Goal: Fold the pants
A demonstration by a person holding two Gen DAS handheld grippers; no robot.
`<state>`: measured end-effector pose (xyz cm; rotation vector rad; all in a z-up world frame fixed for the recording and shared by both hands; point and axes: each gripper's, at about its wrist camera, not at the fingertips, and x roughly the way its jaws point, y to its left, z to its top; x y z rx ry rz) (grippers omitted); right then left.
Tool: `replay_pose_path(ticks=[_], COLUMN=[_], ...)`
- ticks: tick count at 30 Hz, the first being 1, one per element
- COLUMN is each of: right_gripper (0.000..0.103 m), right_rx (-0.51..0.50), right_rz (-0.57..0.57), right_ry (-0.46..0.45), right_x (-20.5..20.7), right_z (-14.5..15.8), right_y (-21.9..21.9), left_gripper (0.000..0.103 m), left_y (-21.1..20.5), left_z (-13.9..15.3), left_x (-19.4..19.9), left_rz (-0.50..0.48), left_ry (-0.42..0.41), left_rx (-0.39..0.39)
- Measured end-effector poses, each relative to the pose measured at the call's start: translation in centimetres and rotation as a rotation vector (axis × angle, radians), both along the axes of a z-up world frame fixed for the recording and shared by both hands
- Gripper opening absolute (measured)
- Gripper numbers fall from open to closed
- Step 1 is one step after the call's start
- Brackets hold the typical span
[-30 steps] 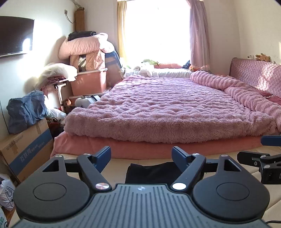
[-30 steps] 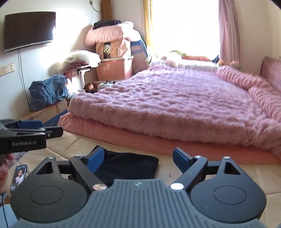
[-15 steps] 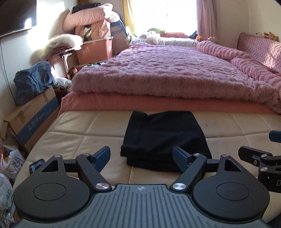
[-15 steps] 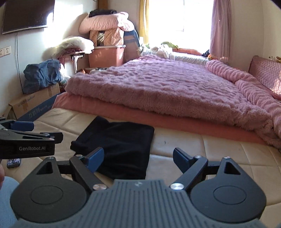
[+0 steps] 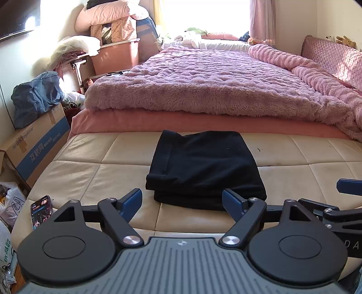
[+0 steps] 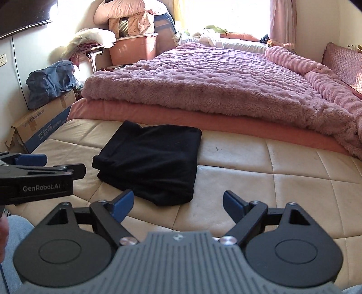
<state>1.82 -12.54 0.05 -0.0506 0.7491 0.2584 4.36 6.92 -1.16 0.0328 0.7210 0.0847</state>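
Note:
The black pants (image 5: 203, 167) lie folded into a compact rectangle on the cream quilted bench (image 5: 90, 171); they also show in the right wrist view (image 6: 151, 162). My left gripper (image 5: 182, 201) is open and empty, held just short of the pants' near edge. My right gripper (image 6: 178, 202) is open and empty, near the pants' right near corner. The right gripper shows at the right edge of the left wrist view (image 5: 339, 203), and the left gripper at the left edge of the right wrist view (image 6: 36, 176).
A bed with a fuzzy pink blanket (image 5: 215, 81) lies right behind the bench. A phone (image 5: 41, 211) lies on the bench's near left corner. A cardboard box (image 5: 38, 147), a blue bag (image 5: 34, 97) and stacked bedding (image 5: 108, 18) crowd the left wall.
Both grippers have pulled back and tilted downward, so the folded pants and more of the bench have come into view. Both stay open.

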Motion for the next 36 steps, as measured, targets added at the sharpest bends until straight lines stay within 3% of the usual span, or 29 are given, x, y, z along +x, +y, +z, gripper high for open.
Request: replay_pose_path(ticks=[36], right_gripper=[0.082], right_rx=[-0.002], right_rz=[0.002], right_ry=[0.0], right_x=[-0.06], right_z=[0.11], right_y=[-0.1], left_gripper=[0.094], left_y=[-0.37], left_z=[0.75], left_x=[-0.11], left_rz=[-0.017], left_ry=[-0.017], left_rx=[-0.004])
